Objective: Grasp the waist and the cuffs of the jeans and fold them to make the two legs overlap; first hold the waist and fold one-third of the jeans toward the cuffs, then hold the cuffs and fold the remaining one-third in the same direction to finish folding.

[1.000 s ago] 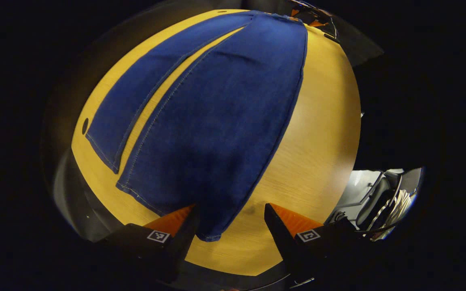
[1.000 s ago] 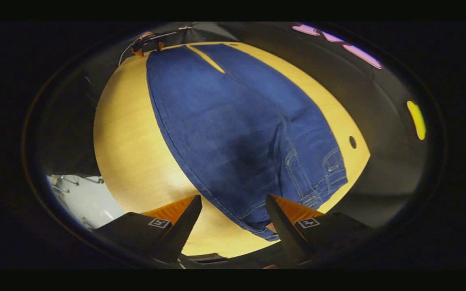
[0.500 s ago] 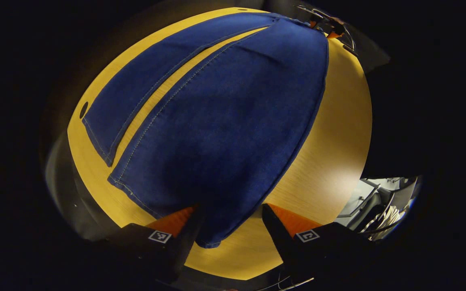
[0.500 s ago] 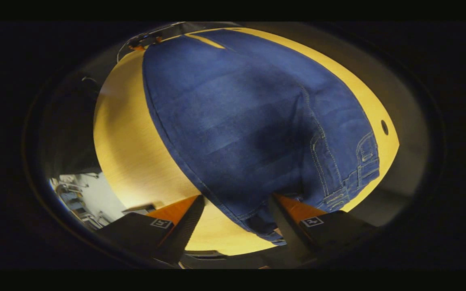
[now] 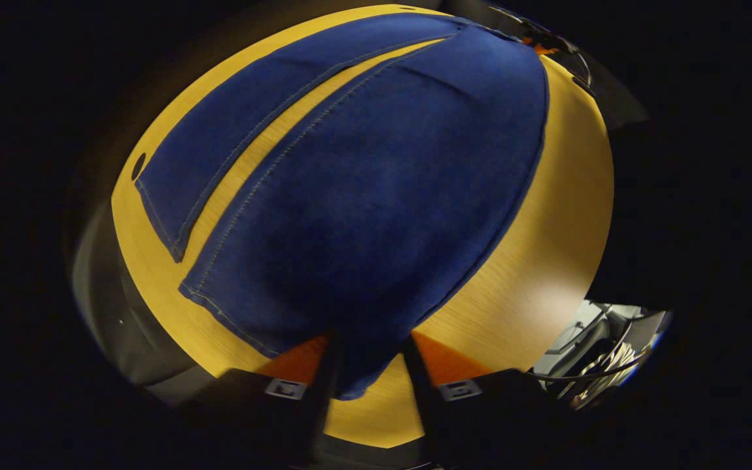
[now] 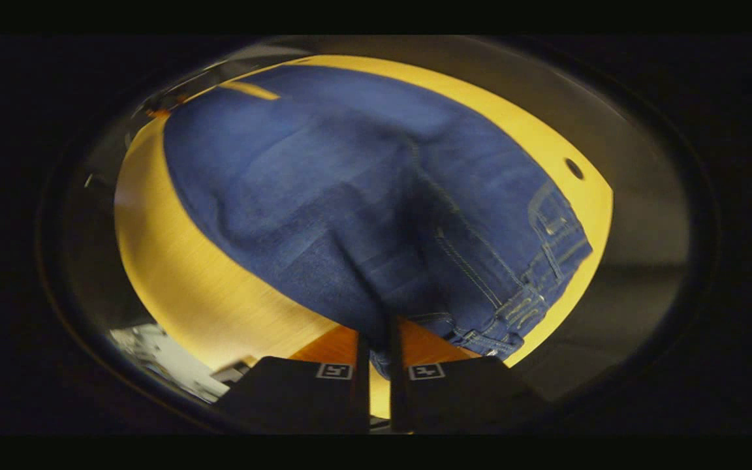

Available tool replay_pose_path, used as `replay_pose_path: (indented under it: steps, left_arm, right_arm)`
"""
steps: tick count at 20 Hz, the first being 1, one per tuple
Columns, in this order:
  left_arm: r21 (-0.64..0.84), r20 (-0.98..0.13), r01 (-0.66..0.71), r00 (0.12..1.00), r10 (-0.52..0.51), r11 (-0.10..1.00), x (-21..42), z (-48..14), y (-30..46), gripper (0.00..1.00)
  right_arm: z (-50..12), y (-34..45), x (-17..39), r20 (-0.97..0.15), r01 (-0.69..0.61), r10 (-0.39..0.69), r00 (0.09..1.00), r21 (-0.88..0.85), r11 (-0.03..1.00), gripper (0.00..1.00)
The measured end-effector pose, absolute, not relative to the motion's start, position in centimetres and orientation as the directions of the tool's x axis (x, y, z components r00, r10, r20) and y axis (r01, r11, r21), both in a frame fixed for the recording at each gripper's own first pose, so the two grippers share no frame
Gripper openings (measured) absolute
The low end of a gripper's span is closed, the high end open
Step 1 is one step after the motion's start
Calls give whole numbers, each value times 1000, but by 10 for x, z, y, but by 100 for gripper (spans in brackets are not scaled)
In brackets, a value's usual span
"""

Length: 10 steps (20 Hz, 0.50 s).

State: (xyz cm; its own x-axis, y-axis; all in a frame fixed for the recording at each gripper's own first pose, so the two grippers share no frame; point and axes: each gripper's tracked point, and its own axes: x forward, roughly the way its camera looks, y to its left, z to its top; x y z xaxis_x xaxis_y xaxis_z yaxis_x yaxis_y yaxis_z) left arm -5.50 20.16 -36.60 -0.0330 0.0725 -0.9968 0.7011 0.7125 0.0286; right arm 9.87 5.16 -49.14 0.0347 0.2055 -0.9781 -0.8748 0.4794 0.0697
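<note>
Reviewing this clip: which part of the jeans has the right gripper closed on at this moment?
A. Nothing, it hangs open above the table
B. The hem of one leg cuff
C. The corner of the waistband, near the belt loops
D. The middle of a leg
C. In the right gripper view, the right gripper has its fingers nearly together, pinching the jeans at the waistband corner beside the belt loops.

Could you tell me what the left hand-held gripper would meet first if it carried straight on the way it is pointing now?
The left hand-held gripper would meet the cuff end of the jeans at once: that leg's corner already lies between its fingers. Whether they press it yet is unclear. Beyond runs the wooden table.
</note>
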Motion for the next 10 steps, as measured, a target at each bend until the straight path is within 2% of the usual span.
replay_pose_path:
  steps: [2, 4, 6, 7, 10]
  left_arm:
    - [24, -996, 629, -55, 75, 777, -53, -369, 202, 5]
    - [26, -996, 538, -60, 69, 843, -54, -364, 202, 6]
    - [36, -998, 508, -25, 56, 860, -46, -357, 199, 6]
    - [45, -999, 504, -3, 54, 863, -39, -352, 201, 6]
    - [130, -989, 449, 118, 86, 884, 7, -323, 203, 6]
  right_arm:
    - [-489, 51, 104, -972, -836, 223, 73, 62, 545, 12]
    - [-490, 52, 105, -968, -804, 237, 86, 73, 591, 12]
    - [-483, 55, 108, -957, -773, 272, 102, 95, 627, 4]
    - [-475, 58, 111, -947, -769, 299, 117, 104, 631, 6]
    - [-446, 67, 128, -909, -774, 375, 184, 102, 625, 6]
